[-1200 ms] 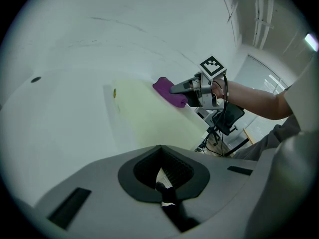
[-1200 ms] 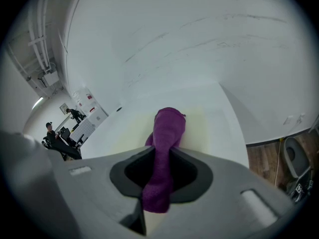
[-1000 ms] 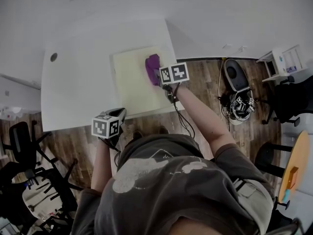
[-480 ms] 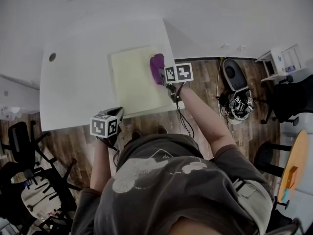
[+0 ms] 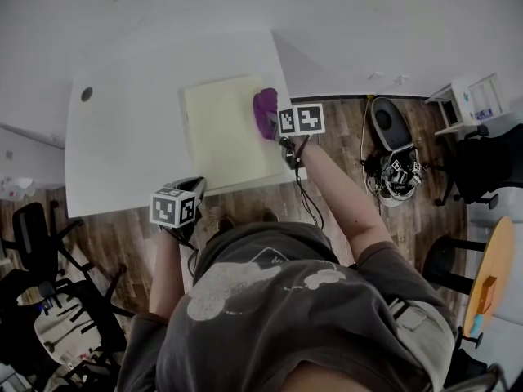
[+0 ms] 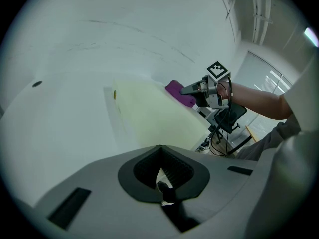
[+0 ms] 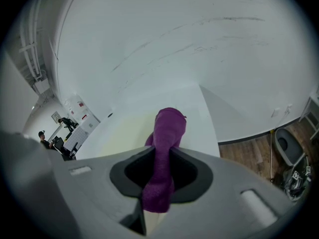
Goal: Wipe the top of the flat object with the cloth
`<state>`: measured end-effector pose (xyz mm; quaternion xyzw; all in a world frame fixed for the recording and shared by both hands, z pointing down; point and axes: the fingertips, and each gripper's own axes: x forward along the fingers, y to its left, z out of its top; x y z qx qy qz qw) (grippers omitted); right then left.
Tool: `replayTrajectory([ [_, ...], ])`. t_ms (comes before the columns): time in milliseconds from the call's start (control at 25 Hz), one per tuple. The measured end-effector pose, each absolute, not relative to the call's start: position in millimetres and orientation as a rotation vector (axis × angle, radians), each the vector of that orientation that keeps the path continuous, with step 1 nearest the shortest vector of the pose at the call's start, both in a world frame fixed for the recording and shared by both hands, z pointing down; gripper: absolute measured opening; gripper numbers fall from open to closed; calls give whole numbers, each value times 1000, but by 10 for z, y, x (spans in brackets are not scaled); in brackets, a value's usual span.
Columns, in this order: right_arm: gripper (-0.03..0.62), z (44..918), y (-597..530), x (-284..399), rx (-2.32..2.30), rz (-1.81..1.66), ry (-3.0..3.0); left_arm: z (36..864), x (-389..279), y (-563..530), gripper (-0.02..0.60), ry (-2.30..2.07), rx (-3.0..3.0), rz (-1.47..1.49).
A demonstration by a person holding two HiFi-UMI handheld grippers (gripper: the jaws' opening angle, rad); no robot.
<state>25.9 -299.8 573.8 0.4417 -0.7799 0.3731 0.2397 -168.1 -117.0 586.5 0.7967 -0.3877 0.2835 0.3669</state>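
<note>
1. Purple cloth (image 7: 167,148) is sitting clamped in the right gripper (image 7: 160,173), sticking out ahead of its jaws.
2. Cloth's free end is resting on the flat object (image 5: 222,133), a pale yellow sheet, close to the sheet's right edge, just ahead of that gripper.
3. Left gripper (image 6: 162,178) is hovering at the table's near edge, jaws together, nothing between them; the sheet is lying ahead of it and to its right.
4. White table (image 5: 122,153) is carrying the sheet; a small dark hole (image 5: 87,94) is showing far ahead-left of the left gripper.

Purple cloth (image 5: 263,111) bunched on pale-yellow flat board (image 5: 221,133), right edge.
</note>
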Motion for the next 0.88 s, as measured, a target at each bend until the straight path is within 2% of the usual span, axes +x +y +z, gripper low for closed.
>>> replayTrajectory([
  [320,75,5401,-2907,-81,1152,979,-2231,5856,-1723,-1156,11,-998,2050,729],
  [880,75,5324,-2336,-1333,839,933,-2332,5830,-1716,-1164,11,-979,2080,704],
])
